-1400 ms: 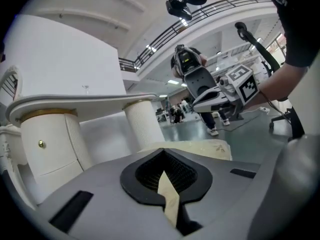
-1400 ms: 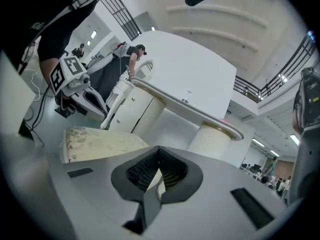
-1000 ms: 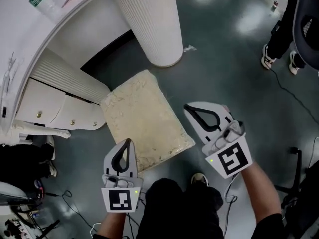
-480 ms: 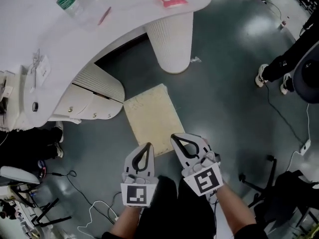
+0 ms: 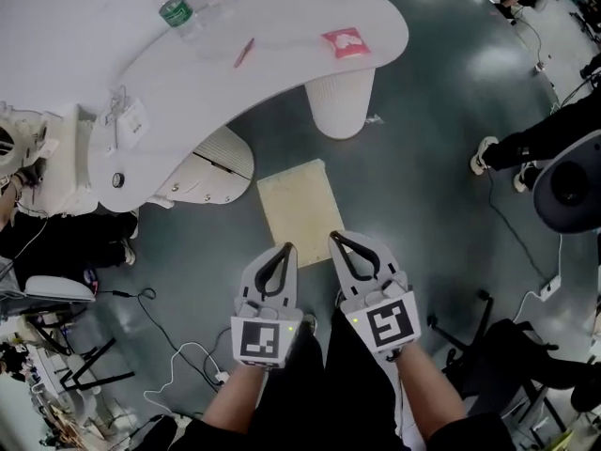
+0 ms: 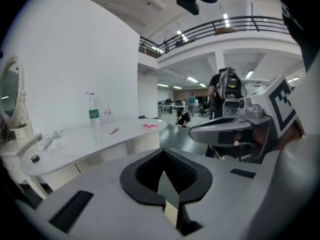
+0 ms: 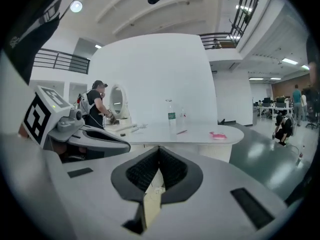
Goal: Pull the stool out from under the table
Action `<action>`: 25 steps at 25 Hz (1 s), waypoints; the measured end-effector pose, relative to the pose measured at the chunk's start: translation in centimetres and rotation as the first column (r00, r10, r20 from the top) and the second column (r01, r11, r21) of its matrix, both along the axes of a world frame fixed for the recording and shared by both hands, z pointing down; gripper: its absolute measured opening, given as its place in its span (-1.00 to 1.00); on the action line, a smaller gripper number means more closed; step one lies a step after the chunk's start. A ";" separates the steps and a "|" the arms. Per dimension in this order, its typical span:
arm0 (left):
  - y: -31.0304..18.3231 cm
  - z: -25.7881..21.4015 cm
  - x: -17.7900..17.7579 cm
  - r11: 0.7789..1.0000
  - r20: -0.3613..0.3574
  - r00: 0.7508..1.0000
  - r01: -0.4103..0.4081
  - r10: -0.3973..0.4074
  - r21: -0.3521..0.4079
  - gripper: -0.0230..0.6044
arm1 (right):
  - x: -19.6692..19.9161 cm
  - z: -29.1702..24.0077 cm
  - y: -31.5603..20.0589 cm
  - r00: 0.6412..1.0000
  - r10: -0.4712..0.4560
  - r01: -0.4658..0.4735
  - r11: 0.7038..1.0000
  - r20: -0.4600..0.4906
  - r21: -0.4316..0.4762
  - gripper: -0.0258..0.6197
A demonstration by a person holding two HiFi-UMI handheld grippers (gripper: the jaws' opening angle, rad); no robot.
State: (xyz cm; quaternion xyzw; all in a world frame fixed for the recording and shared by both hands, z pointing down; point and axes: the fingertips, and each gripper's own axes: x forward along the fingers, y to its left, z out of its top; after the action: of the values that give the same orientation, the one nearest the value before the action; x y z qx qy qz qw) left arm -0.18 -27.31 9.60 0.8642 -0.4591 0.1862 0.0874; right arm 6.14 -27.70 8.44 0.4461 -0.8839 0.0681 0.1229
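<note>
The stool point(image 5: 300, 209), a low one with a pale cream square seat, stands on the dark green floor out in the open, just clear of the curved white counter point(image 5: 282, 26). None of the seat is under the counter top. It sits in front of the counter's edge, off to one side of the ribbed white pedestal point(image 5: 341, 101) that carries the counter's rounded end, and just beside the ribbed drawer unit point(image 5: 214, 163) tucked beneath the counter.

The person stands on the far side of the stool from the counter, holding both grippers side by side in front of the body and pointing them toward the counter. The left gripper point(image 5: 286, 249) has its fingers closed together with nothing between them. The right gripper point(image 5: 334, 239) is the same, fingers shut and empty. Both are held high enough that their own views look across the counter top, so neither touches the stool.

On the counter stand a clear water bottle with a green label point(image 5: 176, 12), a red pen point(image 5: 244, 52) nearer the middle, and a pink packet point(image 5: 346, 41) toward the rounded end.
</note>
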 end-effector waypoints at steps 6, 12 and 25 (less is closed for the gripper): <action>-0.1 -5.1 -0.7 0.995 0.021 1.000 -0.010 0.008 0.097 -0.91 | -1.2 -4.0 -0.2 0.999 -0.038 0.038 0.998 -0.012 0.040 -0.90; 2.1 -8.5 -4.9 0.998 -0.041 0.999 0.037 -0.035 0.054 -0.91 | -3.8 -7.1 1.7 0.999 -0.039 0.039 0.999 -0.025 0.037 -0.90; 5.8 -16.8 -12.7 0.980 -0.157 0.988 0.048 -0.018 0.192 -0.91 | -11.2 -16.6 6.9 0.994 0.092 -0.079 0.980 -0.065 0.183 -0.90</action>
State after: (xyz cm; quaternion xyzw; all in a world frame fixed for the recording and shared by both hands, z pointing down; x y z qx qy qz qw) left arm -12.83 -21.53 -7.17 0.8727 -0.4813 0.0716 0.0407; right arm -5.07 -20.78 -8.15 0.4951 -0.8613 -0.0231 0.1115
